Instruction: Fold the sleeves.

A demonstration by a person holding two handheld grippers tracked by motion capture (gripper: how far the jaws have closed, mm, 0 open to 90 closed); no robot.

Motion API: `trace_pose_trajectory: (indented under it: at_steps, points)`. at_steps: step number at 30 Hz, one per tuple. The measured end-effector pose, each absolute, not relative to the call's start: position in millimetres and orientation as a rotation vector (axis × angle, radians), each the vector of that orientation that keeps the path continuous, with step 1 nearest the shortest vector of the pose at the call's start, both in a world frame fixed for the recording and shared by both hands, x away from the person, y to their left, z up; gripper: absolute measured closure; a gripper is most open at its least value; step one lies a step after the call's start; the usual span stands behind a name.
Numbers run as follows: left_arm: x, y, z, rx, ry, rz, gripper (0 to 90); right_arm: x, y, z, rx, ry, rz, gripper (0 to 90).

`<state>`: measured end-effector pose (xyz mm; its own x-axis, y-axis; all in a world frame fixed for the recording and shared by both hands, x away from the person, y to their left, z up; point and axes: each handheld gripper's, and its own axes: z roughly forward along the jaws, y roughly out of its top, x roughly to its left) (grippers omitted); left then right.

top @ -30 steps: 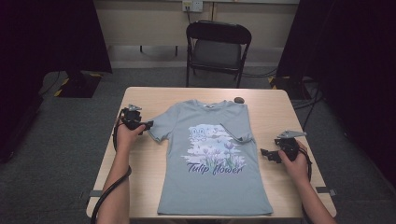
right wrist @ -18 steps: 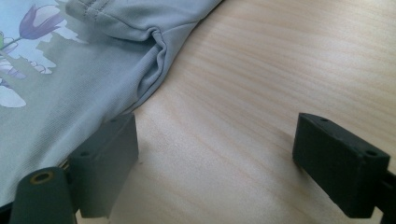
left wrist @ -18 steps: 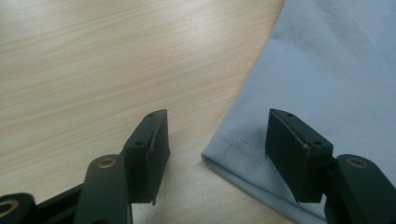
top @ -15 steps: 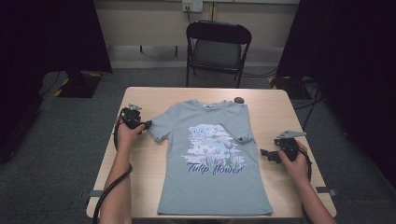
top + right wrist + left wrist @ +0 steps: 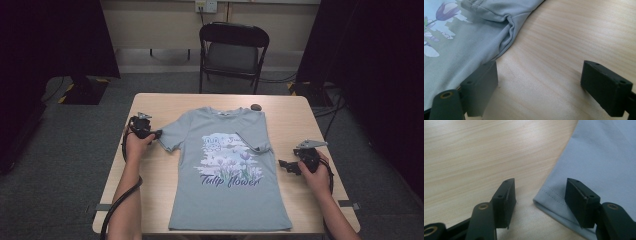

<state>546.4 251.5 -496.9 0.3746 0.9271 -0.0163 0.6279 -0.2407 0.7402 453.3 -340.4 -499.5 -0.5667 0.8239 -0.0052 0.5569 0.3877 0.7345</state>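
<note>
Tabletop (image 5: 150, 107): pale wood, chair (image 5: 233, 50) behind it.
Shirt (image 5: 227, 170): grey-blue, flat, centred, front up; one sleeve folded onto the chest.
Left claw (image 5: 159, 134): at the spread sleeve's hem, jaws just narrowing, hem corner between them, not pinched.
Right claw (image 5: 281, 164): open, on bare wood beside the shirt's edge.

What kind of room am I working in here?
Probably a recording studio or lab corner: black curtains hang on both sides, a lone folding chair faces the wooden table, and cables trail over carpet.
</note>
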Motion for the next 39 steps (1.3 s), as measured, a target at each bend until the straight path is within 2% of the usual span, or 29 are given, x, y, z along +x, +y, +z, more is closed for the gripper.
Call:
trace_pose_trajectory:
  at_steps: [14,20,25,32,39]
  points:
    - [545,251,-498,1.959,1.331,0.580,45.5,453,-340,-500,1.194,2.284,0.995,13.4]
    - [544,246,-497,1.963,1.316,0.576,59.4,453,-340,-500,1.194,2.283,0.995,13.4]
    - [544,244,-496,1.966,1.317,0.563,65.6,453,-340,-500,1.195,2.282,0.994,13.4]
    - [542,236,-496,1.967,1.312,0.559,84.1,453,-340,-500,1.196,2.282,0.994,13.4]
    - [542,235,-494,1.988,1.308,0.570,85.9,453,-339,-500,1.196,2.282,0.995,13.4]
